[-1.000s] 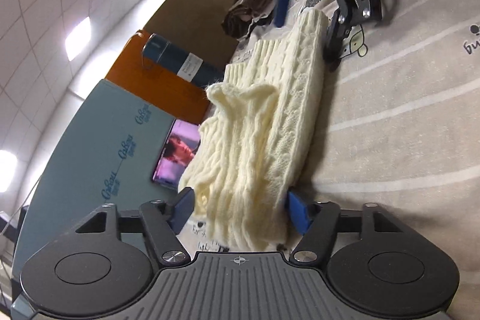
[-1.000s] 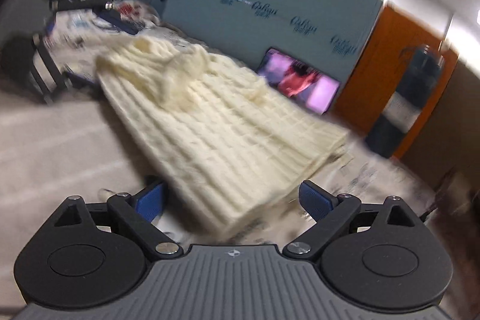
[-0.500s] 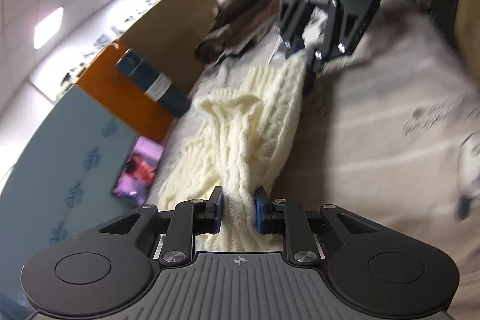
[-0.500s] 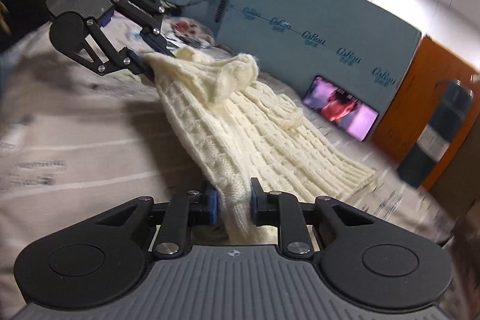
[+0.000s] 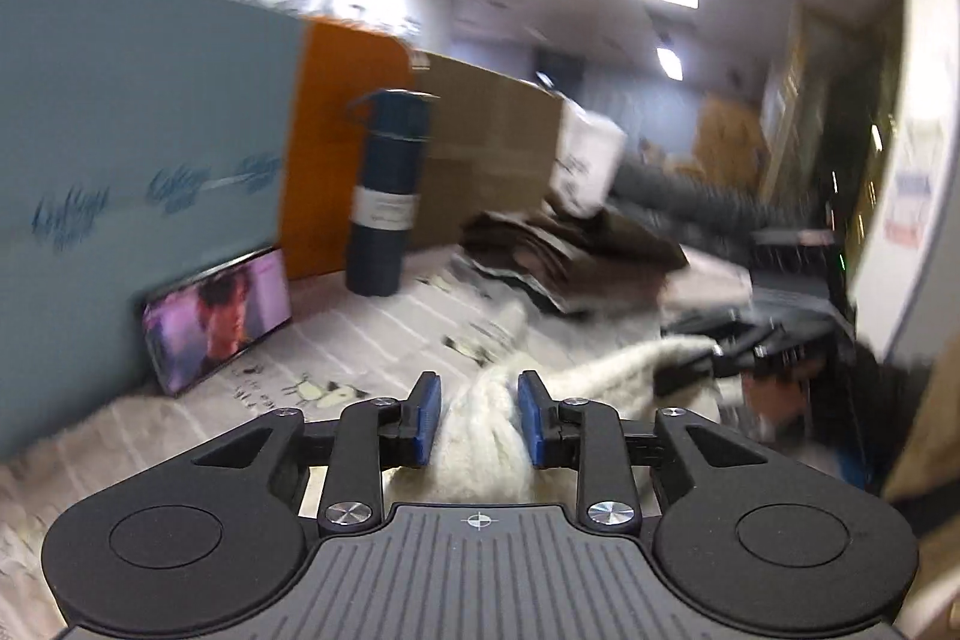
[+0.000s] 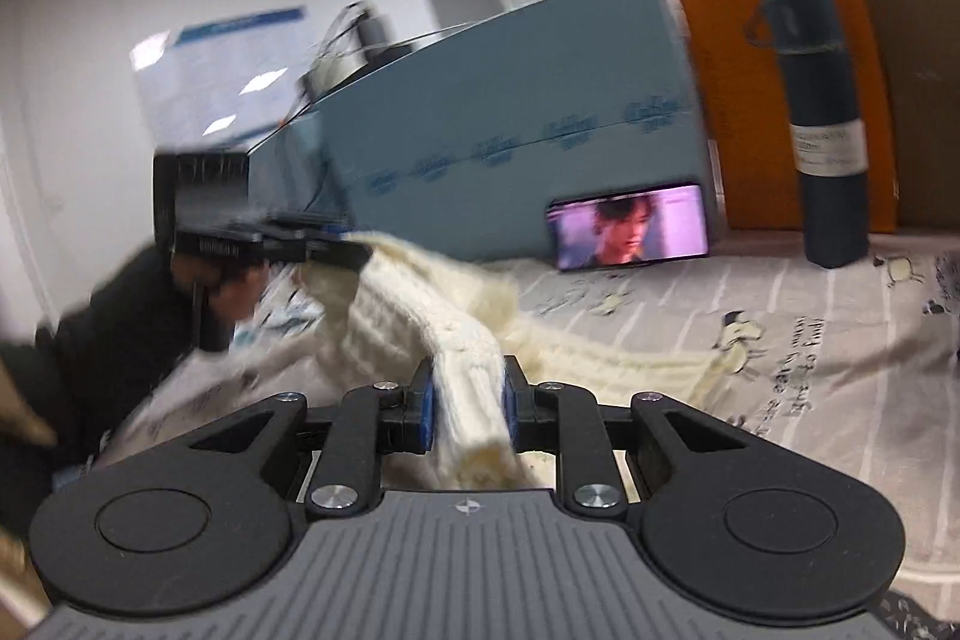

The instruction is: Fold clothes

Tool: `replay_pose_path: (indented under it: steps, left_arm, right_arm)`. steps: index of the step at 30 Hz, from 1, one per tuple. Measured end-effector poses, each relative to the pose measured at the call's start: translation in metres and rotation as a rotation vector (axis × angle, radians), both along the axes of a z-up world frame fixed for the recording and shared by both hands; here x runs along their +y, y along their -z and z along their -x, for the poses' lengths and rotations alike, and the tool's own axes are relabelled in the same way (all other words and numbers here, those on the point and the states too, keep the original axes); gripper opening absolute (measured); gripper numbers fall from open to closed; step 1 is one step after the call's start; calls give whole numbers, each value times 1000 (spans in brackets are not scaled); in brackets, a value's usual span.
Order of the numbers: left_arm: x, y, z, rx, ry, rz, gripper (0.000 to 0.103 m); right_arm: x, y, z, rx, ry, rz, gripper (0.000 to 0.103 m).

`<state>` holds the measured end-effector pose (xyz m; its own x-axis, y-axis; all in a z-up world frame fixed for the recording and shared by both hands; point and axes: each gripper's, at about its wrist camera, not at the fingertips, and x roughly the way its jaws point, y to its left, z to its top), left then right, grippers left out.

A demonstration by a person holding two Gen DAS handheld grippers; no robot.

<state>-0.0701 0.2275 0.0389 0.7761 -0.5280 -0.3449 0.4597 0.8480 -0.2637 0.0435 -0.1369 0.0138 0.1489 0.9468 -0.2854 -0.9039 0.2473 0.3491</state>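
Sweater (image 5: pixel 624 370) up off the sheet (image 5: pixel 372 334) along one edge, where half a second ago lay flat with both grippers low on it. Farthest left, propped against the blue board (image 5: pixel 120 130), phone (image 5: pixel 216 316) playing video; next to it, upright, dark flask (image 5: pixel 384 196), lid on, contents hidden. Centre, left gripper (image 5: pixel 477 391) pinching a bunched corner of cream knit, pads wider apart than a moment back but with wool filling the gap. Stretched rightward from there, the lifted edge to the right gripper (image 6: pixel 468 376), pressed tight on the other corner. Rest of the sweater (image 6: pixel 408 316) trailing down onto the sheet. Further right, a pile of brown clothes (image 5: pixel 570 256), well apart. No bin or basket in view.

Judged from this: grasp done, lift under way, edge ready to carry over for the next fold. Risk of slipping at the looser left pinch.
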Motion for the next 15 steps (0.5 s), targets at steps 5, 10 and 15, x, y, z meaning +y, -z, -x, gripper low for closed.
replay_pose_path:
  steps: [5, 10, 15]
  left_arm:
    - [22, 30, -26, 77, -115, 180, 54]
    - [40, 52, -22, 114, -177, 413, 83]
    - [30, 50, -16, 124, -198, 354, 85]
  right_arm:
    - [12, 0, -19, 30, 78, -14, 19]
    - [19, 4, -25, 28, 157, -11, 19]
    - [30, 3, -24, 8, 214, -3, 19]
